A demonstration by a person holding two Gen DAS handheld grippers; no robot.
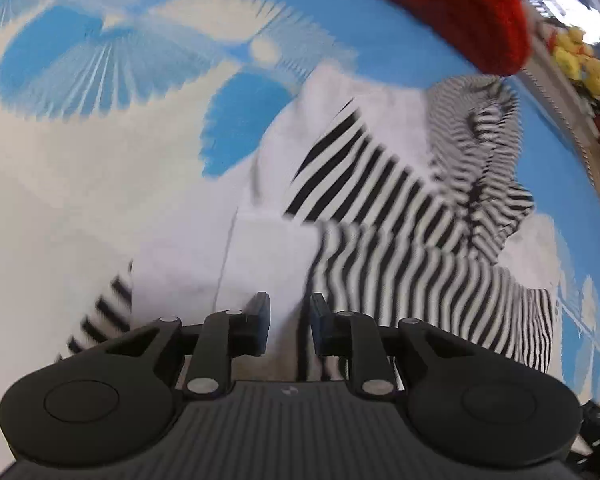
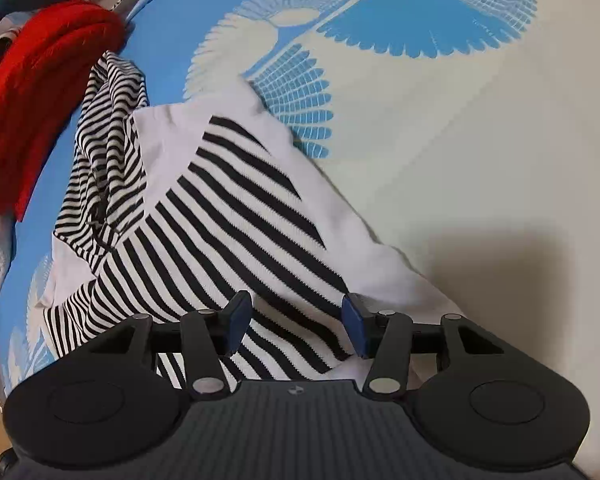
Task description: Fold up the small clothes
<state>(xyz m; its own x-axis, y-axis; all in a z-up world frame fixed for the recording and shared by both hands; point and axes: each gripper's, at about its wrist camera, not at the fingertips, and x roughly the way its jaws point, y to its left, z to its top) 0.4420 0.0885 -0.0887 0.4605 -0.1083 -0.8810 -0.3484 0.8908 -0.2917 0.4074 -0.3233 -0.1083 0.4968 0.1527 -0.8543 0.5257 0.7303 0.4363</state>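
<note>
Striped garment [image 2: 236, 216]: white with black stripes, lying half-folded on the blue-and-cream patterned surface [image 2: 480, 152]. Finer-striped part bunched at its far left in the right view.

Left tool [image 1: 290, 322]: jaws slightly apart, white cloth of the garment sits in the narrow gap. Can't tell if the pads press on it; frame is motion-blurred.

Right tool [image 2: 296, 326]: jaws well apart, hovering over the garment's near striped panel. Pads not pressing on the cloth, nothing gripped.

Edges:
- Garment's right white edge runs diagonally from far centre down to the right tool's right finger; a tool shadow falls on the surface beside it.
- Red knit item [image 2: 40, 92] lies at the surface's far-left edge in the right view, just beside the bunched stripes, possibly touching.
- Surface rim with stitched border visible past the red item; clutter beyond it, too blurred to identify.

Open room: wide bare stretch of surface right of the garment in the right view, left of it in the left view.
</note>
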